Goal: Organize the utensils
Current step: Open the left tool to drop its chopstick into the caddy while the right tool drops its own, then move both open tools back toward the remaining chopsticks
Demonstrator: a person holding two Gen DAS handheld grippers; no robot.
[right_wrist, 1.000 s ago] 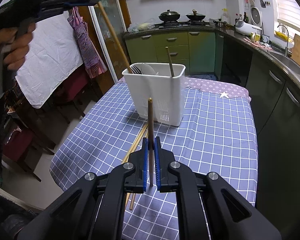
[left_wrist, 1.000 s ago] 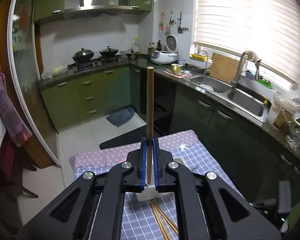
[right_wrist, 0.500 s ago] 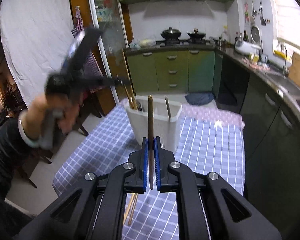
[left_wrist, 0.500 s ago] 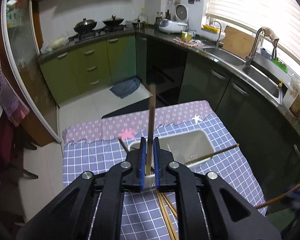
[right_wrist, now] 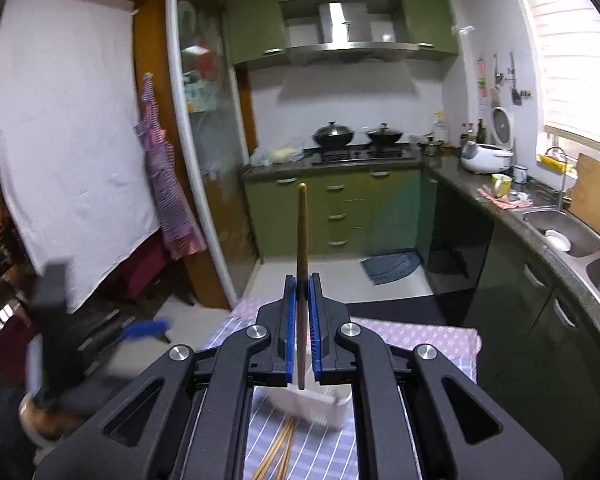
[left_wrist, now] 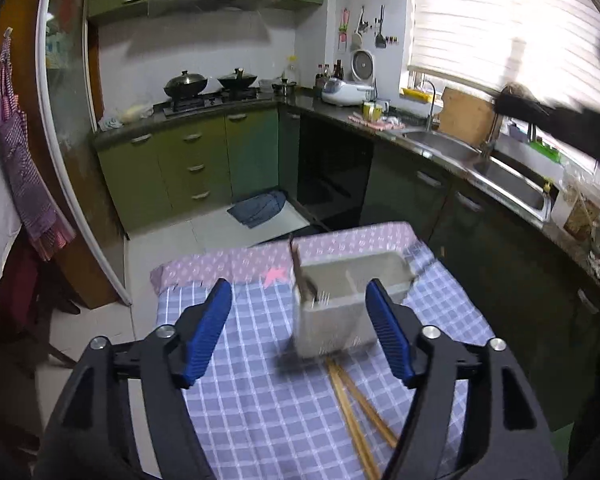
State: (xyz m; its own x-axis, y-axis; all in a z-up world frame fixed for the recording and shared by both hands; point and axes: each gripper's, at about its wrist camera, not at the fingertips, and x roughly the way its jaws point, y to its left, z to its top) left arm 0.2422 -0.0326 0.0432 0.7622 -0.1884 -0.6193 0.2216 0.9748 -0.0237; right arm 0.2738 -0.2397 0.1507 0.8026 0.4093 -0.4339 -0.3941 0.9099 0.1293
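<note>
My left gripper [left_wrist: 298,330] hangs over the near side of the white utensil caddy [left_wrist: 348,304], and its jaws are opening with nothing between the blue pads [left_wrist: 208,328]. A brown chopstick [left_wrist: 298,272] stands tilted in the caddy's left compartment, with fork tines beside it. A few more chopsticks [left_wrist: 356,408] lie on the checked cloth in front of the caddy. My right gripper [right_wrist: 302,284] is shut on an upright wooden chopstick [right_wrist: 302,232], high above the caddy [right_wrist: 332,408]. The left gripper [right_wrist: 60,320] appears blurred at the left of the right wrist view.
The table [left_wrist: 260,400] wears a blue checked cloth with a pink border at its far edge. Beyond it are the tiled floor and a blue mat [left_wrist: 260,208]. Green cabinets, a stove with pots [right_wrist: 356,136] and a sink counter [left_wrist: 500,168] line the back and right.
The left gripper came down over the caddy, let its chopstick go into the left compartment and spread its jaws. The right gripper rose, still holding its chopstick.
</note>
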